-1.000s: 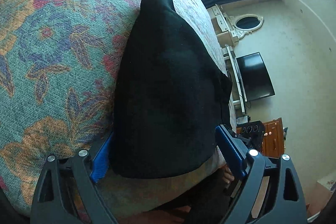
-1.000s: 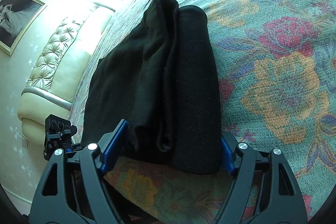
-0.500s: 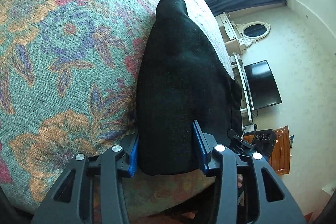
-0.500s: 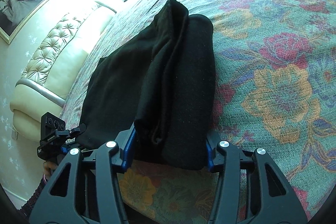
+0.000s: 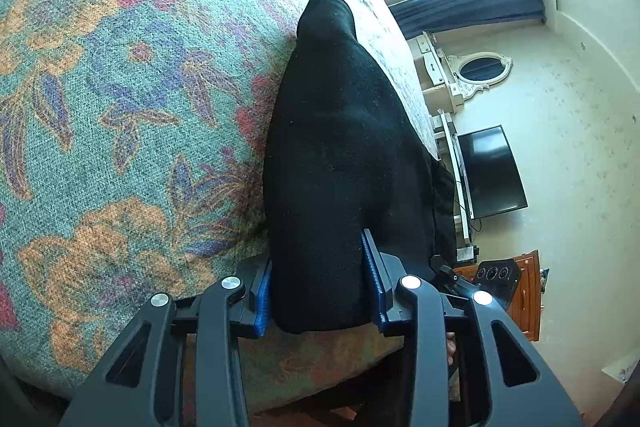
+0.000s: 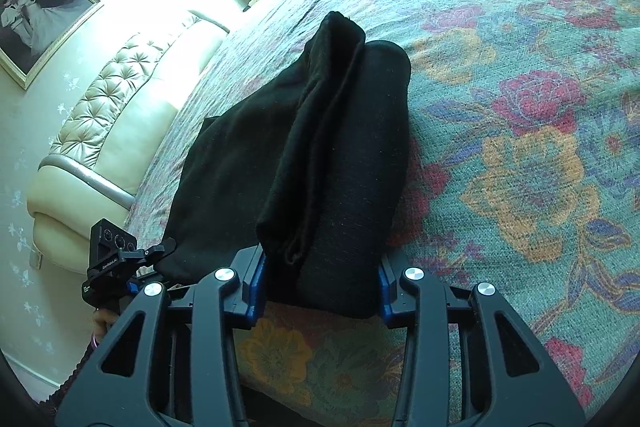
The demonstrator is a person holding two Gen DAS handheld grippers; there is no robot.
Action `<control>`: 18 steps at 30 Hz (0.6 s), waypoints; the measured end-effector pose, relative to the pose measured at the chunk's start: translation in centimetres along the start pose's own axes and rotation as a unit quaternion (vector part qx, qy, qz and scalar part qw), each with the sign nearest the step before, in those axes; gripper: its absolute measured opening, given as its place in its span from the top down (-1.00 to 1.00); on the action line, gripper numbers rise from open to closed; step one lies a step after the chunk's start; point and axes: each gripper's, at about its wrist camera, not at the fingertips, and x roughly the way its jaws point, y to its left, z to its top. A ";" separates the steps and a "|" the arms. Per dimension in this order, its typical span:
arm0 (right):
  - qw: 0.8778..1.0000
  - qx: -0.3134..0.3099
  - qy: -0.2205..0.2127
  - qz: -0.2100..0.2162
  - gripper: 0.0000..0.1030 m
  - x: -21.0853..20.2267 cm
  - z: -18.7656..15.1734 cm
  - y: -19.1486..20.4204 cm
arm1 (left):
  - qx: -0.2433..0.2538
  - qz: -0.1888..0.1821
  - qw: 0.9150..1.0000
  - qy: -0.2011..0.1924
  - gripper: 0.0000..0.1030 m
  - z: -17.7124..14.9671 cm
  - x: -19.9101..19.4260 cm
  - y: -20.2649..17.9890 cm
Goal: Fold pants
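Black pants [image 5: 340, 147] lie folded lengthwise on the flowered bedspread [image 5: 120, 107], near its front edge. My left gripper [image 5: 318, 291] is closing on the pants' near end, with the blue pads pressing the thick fold from both sides. In the right wrist view the pants [image 6: 312, 147] show two stacked layers with a raised ridge down the middle. My right gripper [image 6: 320, 287] is closing on the near end there too, and cloth fills the gap between its pads. The left gripper's body [image 6: 116, 259] shows at the left, beside the pants' edge.
The bedspread [image 6: 520, 147] stretches wide on both sides of the pants. A tufted cream headboard [image 6: 120, 99] and a framed picture [image 6: 40, 19] stand beyond the bed. A black TV [image 5: 490, 171], an oval mirror [image 5: 480, 69] and a wooden cabinet [image 5: 524, 291] line the far wall.
Both grippers narrowed from wide open to pressing on the near end of the pants. The left one slid sideways along the pants' edge; the cloth bunched up between the pads.
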 end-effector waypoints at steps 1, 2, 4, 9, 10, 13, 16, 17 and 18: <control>1.000 -0.001 0.000 0.000 0.22 -0.1 0.0 0.0 | 0.000 -0.001 1.000 0.000 0.27 -0.1 0.0 -0.1; 1.000 -0.001 0.000 0.000 0.23 -0.1 0.0 0.0 | 0.000 -0.001 1.000 -0.001 0.27 -0.2 -0.1 0.0; 1.000 0.000 0.001 0.000 0.23 -0.2 -0.1 0.0 | 0.000 -0.004 1.000 -0.002 0.27 -0.3 -0.4 0.0; 1.000 0.004 0.002 0.003 0.23 -0.5 -0.2 -0.3 | 0.000 -0.007 1.000 0.000 0.28 -0.5 -0.4 -0.4; 1.000 0.005 0.003 0.004 0.23 -0.5 -0.2 -0.4 | 0.000 -0.008 1.000 0.000 0.28 -0.6 -0.5 -0.4; 1.000 0.008 0.004 0.004 0.23 -0.6 -0.4 -0.7 | -0.002 -0.012 1.000 0.001 0.29 -0.8 -0.7 -0.3; 1.000 0.007 0.005 0.002 0.23 -0.7 -0.6 -0.7 | -0.002 -0.013 1.000 0.003 0.29 -0.9 -0.8 -0.1; 1.000 0.006 0.005 0.002 0.23 -0.7 -0.7 -0.7 | -0.003 -0.014 1.000 0.003 0.29 -1.0 -0.9 0.0; 1.000 0.006 0.005 0.002 0.23 -0.7 -0.7 -0.7 | -0.003 -0.014 1.000 0.003 0.29 -0.9 -0.9 0.0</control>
